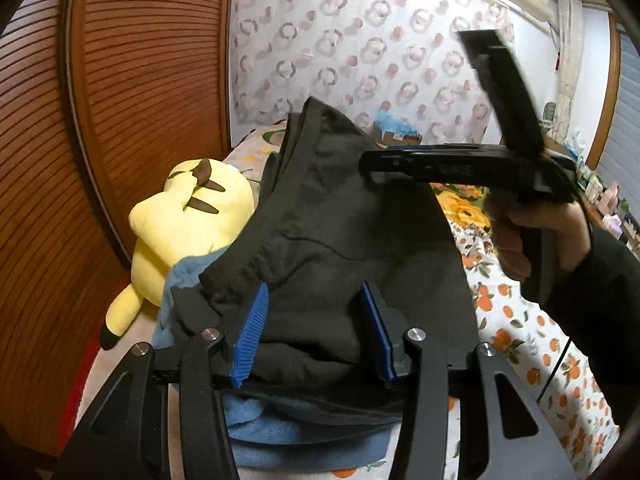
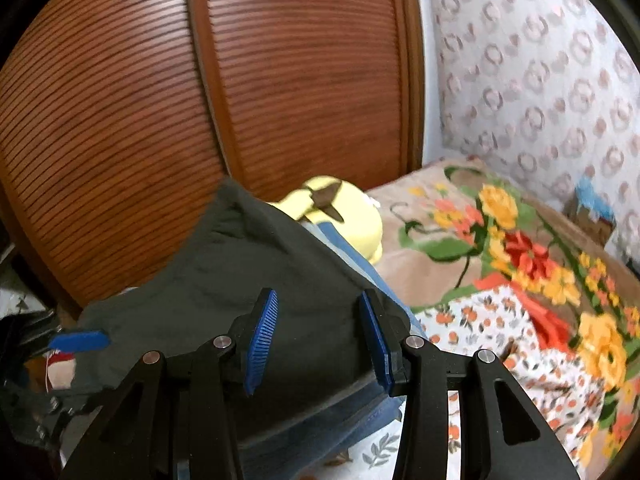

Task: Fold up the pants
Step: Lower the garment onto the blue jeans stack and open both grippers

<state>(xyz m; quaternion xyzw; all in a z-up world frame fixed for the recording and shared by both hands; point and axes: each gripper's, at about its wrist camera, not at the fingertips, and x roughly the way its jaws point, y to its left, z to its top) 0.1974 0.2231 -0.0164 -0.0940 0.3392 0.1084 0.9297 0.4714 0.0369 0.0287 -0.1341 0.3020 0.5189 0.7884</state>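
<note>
Blue ribbed pads line both grippers, and both stand partly spread with nothing pinched. On the left gripper [image 1: 314,334] the dark pants [image 1: 340,240] bulge up between the fingers, yet neither pad visibly presses the cloth (the fabric simply lies heaped in the gap). The right gripper [image 2: 318,338] also hangs parted over the same dark pants [image 2: 224,280], its pads clear of the fabric as far as its own wrist view shows; in the left wrist view its fingers [image 1: 400,162] reach across just above the far part of the garment, a hand [image 1: 532,236] in a dark sleeve gripping the handle. The pants lie folded in a heap on blue jeans [image 1: 288,436] atop a bed with an orange-print sheet [image 1: 528,344], beside a yellow plush toy [image 1: 188,216] and a floral blanket [image 2: 500,240]. A cardboard box [image 2: 592,216] sits by the curtain, contents unclear
</note>
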